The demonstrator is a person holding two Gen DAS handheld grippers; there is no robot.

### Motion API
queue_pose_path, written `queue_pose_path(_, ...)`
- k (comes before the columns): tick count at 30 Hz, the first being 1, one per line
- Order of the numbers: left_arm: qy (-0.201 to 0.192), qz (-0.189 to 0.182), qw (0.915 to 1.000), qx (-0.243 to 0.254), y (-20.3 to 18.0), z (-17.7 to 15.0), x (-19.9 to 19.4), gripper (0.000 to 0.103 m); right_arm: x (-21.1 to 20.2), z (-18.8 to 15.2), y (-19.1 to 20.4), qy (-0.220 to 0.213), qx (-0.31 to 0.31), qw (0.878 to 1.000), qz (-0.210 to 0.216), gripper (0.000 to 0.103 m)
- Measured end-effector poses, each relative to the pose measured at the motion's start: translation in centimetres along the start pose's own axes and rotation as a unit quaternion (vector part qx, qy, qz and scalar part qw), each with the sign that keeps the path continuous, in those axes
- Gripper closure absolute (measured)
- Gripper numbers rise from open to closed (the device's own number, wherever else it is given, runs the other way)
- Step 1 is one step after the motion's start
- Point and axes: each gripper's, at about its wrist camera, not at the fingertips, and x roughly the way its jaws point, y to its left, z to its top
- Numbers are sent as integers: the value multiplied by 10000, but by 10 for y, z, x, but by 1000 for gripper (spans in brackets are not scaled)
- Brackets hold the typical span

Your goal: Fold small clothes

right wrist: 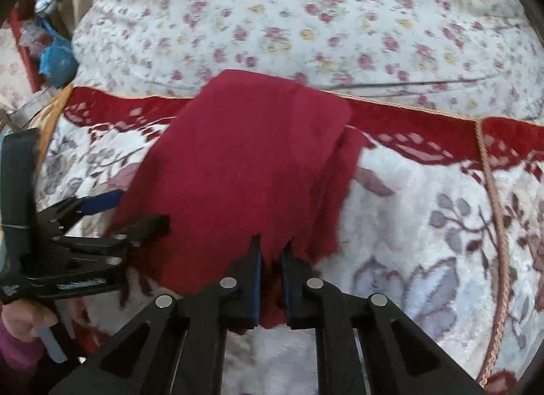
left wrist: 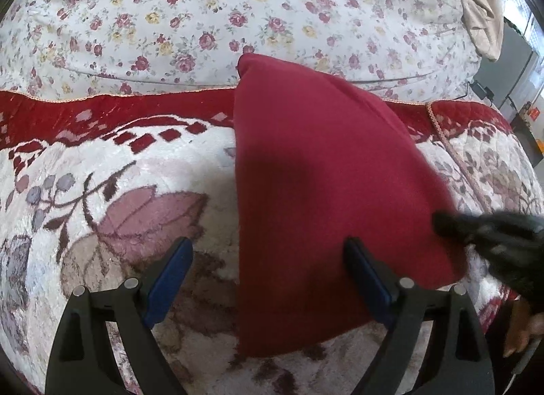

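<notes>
Two bed covers: one white quilt with small roses (left wrist: 210, 21) at the back, one plush blanket (left wrist: 102, 191) with a red border and big leaf pattern in front. One dark red cloth (left wrist: 323, 198), folded, lies on the blanket, its far end reaching over the red border toward the quilt. One beige fabric (left wrist: 482, 4) hangs at the upper right in the left wrist view. One blue plastic bag (right wrist: 56, 55) sits off the bed's left edge in the right wrist view.

Two grippers. Left gripper (left wrist: 268, 252): jaws wide apart, nothing pinched; the cloth's left edge runs between the two blue pads (left wrist: 170, 279), right pad over the cloth, left pad over bare blanket. Right gripper (right wrist: 271, 252): jaws drawn together, clamped on the cloth's near edge, red fabric bunched between them and draping away, blurred. One hand (right wrist: 23, 323) with a magenta sleeve holds the left gripper's handle.
</notes>
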Motion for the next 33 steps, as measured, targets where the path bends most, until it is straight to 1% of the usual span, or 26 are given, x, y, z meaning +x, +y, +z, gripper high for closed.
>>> queue_pose_path(1, 27, 5, 10000, -15, 0, 1, 1, 13, 10, -4, -2, 79, -1, 10000, -14, 94)
queue_pose_path(2, 57, -6, 10000, -40, 1, 1, 2, 13, 10, -6, -3, 26, 9, 10000, -5, 94)
queue_pose_path(4, 72, -43, 9999, -104, 3, 1, 2, 13, -3, -2, -5, -45, 126, 9998, 144, 93)
queue_pose_path(5, 62, -61, 9999, -125, 4, 1, 1, 13, -9, 0, -7, -86, 224, 9995, 228, 87)
queue_pose_path(6, 41, -72, 9999, -146, 6, 2, 0, 13, -16, 3, -9, -152, 351, 9988, 301, 76)
queue_pose_path(7, 10, -77, 9998, -190, 8, 4, -1, 13, -24, 8, -10, -251, 449, 9982, 305, 69)
queue_pose_path(8, -19, -96, 9996, -258, 10, 6, -2, 13, -30, 12, -10, -403, 504, 9975, 282, 58)
queue_pose_path(9, -30, -109, 9995, -298, 11, 8, -2, 13, -36, 18, -9, -585, 526, 9966, 227, 56)
queue_pose_path(10, -38, -123, 9993, -350, 12, 9, -2, 13, -38, 25, -7, -756, 537, 9956, 139, 56)
queue_pose_path(12, -42, -116, 9991, -408, 14, 11, 0, 13, -31, 35, 1, -783, 481, 9957, 111, 56)
queue_pose_path(15, 11, -93, 9991, -410, 15, 10, 4, 13, 0, 49, 11, -608, 315, 9976, 115, 56)
queue_pose_path(16, 21, -85, 9992, -385, 14, 10, 5, 13, 13, 52, 14, -556, 205, 9982, 8, 56)
queue_pose_path(17, 25, -84, 9993, -364, 13, 10, 6, 13, 30, 54, 13, -494, 103, 9982, -335, 56)
queue_pose_path(18, 32, -88, 9994, -335, 13, 11, 6, 13, 39, 53, 8, -445, 153, 9979, -445, 56)
queue_pose_path(19, 39, -103, 9995, -310, 12, 11, 7, 13, 49, 51, -2, -417, 416, 9978, -298, 56)
queue_pose_path(20, 43, -110, 9995, -302, 12, 12, 8, 13, 49, 50, -9, -505, 634, 9966, -143, 57)
queue_pose_path(23, 70, -116, 9995, -302, 12, 12, 11, 11, 45, 49, -6, -522, 531, 9971, -160, 57)
queue_pose_path(25, 75, -106, 9994, -313, 13, 12, 12, 11, 41, 47, -5, -487, 505, 9974, -170, 54)
queue_pose_path(26, 69, -95, 9994, -322, 13, 12, 12, 11, 37, 44, -6, -492, 575, 9970, -162, 50)
queue_pose_path(28, 44, -86, 9994, -318, 14, 12, 11, 10, 23, 36, -8, -651, 726, 9952, 37, 48)
queue_pose_path(30, 43, -84, 9994, -319, 14, 12, 12, 10, 15, 31, -8, -766, 685, 9946, 109, 45)
queue_pose_path(31, 47, -87, 9994, -334, 14, 12, 13, 10, 13, 27, -6, -797, 618, 9949, 90, 44)
queue_pose_path(33, 48, -91, 9994, -340, 14, 12, 13, 9, 19, 19, -4, -695, 503, 9963, -76, 41)
